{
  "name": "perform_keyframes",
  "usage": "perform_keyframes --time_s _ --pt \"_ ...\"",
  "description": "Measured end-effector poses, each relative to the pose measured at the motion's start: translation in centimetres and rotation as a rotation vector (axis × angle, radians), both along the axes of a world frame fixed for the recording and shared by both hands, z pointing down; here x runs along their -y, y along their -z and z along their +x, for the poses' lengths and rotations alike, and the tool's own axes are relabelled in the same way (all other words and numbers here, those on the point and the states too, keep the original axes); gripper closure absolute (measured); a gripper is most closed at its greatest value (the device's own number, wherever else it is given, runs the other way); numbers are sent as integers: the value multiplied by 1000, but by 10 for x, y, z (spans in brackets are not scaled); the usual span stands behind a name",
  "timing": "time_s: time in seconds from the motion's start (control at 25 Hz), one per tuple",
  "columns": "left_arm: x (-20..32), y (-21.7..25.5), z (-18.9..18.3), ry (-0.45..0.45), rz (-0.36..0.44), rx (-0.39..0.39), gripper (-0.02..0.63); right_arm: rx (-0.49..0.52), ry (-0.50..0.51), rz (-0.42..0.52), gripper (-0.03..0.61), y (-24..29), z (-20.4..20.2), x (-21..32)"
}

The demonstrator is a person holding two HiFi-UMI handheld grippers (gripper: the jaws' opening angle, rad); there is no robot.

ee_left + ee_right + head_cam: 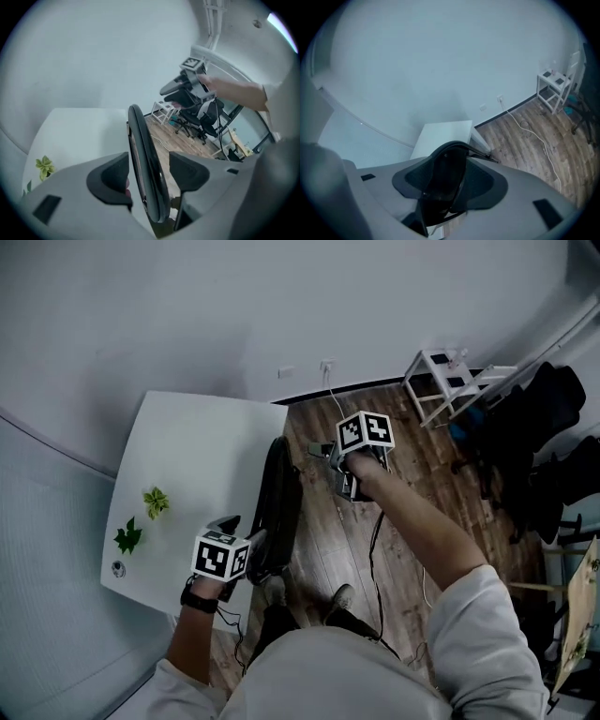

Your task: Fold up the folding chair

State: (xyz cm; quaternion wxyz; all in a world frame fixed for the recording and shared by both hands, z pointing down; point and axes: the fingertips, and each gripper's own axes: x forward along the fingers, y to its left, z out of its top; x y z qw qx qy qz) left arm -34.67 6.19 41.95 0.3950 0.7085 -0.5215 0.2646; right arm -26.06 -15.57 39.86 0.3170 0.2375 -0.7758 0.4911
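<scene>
Chair: our black folding chair (278, 498) stands folded flat on the wooden floor (323, 540), just beside the white table (206, 456).
Left gripper (149, 176): jaws apart, straddling the chair's rim.
Right gripper (445, 183): we clamp a curved black part of the chair.

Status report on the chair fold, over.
Left gripper open, astride rim of folding chair. Right gripper clamped on its top end. Chair folded flat, upright. White table close alongside.

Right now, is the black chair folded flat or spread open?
Folded flat: the folding chair shows as one thin upright slab beside the white table.
</scene>
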Motion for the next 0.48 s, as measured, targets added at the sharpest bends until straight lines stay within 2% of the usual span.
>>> perform_keyframes --time_s 0.12,0.2,0.36,0.48 --pt "13 37 10 47 85 19 344 63 -50 142 347 45 84 9" --pt "23 61 25 42 146 33 346 90 -100 252 355 74 144 8" --pt "38 101 77 -8 271 17 362 59 -166 487 360 112 257 -21" --pt "48 131 121 -38 378 -14 377 38 -171 633 371 136 314 -53"
